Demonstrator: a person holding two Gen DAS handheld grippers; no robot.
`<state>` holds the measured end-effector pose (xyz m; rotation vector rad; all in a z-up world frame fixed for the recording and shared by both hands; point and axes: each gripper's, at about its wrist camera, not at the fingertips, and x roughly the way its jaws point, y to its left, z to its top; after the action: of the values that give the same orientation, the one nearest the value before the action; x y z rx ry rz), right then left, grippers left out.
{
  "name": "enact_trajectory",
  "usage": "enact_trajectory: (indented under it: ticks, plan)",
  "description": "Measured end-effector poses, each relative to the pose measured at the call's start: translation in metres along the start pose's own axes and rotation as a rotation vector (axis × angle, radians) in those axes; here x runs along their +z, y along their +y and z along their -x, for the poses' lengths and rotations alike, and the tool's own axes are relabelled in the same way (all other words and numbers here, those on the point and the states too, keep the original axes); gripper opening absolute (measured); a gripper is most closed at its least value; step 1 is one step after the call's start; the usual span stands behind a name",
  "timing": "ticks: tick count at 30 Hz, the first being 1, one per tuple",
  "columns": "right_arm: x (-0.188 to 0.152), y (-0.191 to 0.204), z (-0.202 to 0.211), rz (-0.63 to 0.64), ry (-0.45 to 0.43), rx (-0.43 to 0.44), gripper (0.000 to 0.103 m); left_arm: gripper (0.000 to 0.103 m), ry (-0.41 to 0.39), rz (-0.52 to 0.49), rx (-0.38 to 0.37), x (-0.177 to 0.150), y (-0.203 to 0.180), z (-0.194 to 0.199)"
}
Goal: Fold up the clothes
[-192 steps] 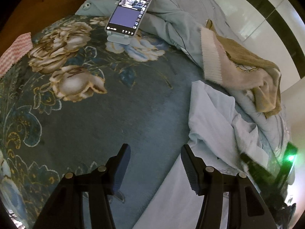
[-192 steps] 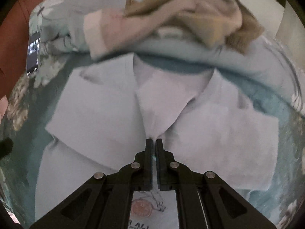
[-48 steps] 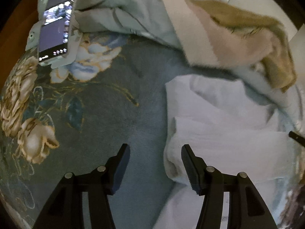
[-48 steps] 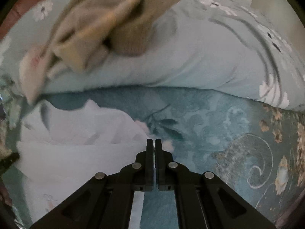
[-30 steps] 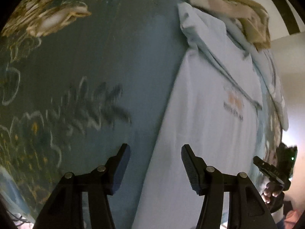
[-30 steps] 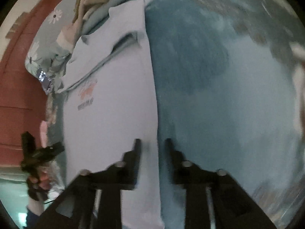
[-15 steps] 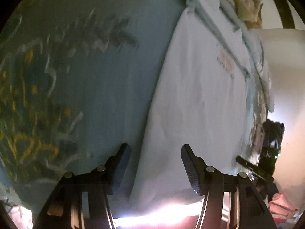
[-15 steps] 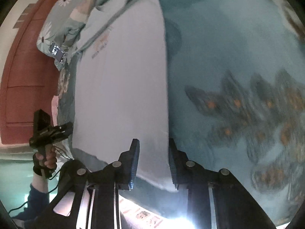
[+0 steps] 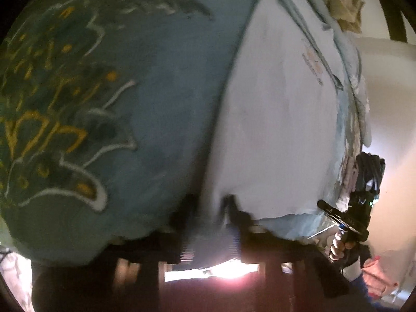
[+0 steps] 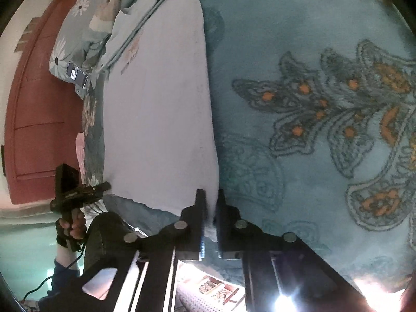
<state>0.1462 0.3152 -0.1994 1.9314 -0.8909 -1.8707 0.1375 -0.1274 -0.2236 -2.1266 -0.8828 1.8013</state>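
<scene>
A pale blue T-shirt (image 9: 273,104) with a small orange chest print lies flat on the teal patterned blanket (image 9: 130,104), sleeves folded in. The left gripper (image 9: 212,208), blurred, has its jaws closing with the hem's left corner bunched between them. In the right wrist view the same shirt (image 10: 156,117) runs up the frame. There the right gripper (image 10: 211,195) has its jaws closing, pinching the hem's right corner. The left gripper (image 10: 105,186) also shows there at the hem's other corner, with a hand (image 10: 72,223) holding it.
The hem lies at the bed's near edge, with bright floor below. A phone (image 10: 78,75) leans on a daisy-print quilt (image 10: 75,39) at the head end. Tan clothes (image 9: 343,2) are piled beyond the collar. A red-brown panel (image 10: 33,104) stands behind.
Both grippers slid down the shirt's sides from the collar end to the hem at the bed's edge. Their jaws stood apart before and have now come together on the hem corners.
</scene>
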Motion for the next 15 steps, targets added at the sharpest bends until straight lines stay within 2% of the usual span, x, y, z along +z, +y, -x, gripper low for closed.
enact_trajectory:
  ticks: [4,7,11,15]
  plan:
    - [0.006,0.004,0.012,-0.004,-0.020,0.008,0.003,0.004,-0.027,-0.025,-0.010,-0.015,-0.001,0.010]
    - [0.015,0.007,0.028,-0.014,-0.055,0.066,0.002,0.004,-0.064,-0.005,-0.059,-0.013,-0.004,0.026]
    - [0.043,0.021,0.057,-0.020,-0.162,0.177,0.002,0.004,-0.142,-0.001,-0.161,0.010,-0.024,0.059]
    - [0.088,0.046,0.085,0.005,-0.274,0.248,0.002,0.004,-0.214,-0.026,-0.214,0.066,-0.053,0.098]
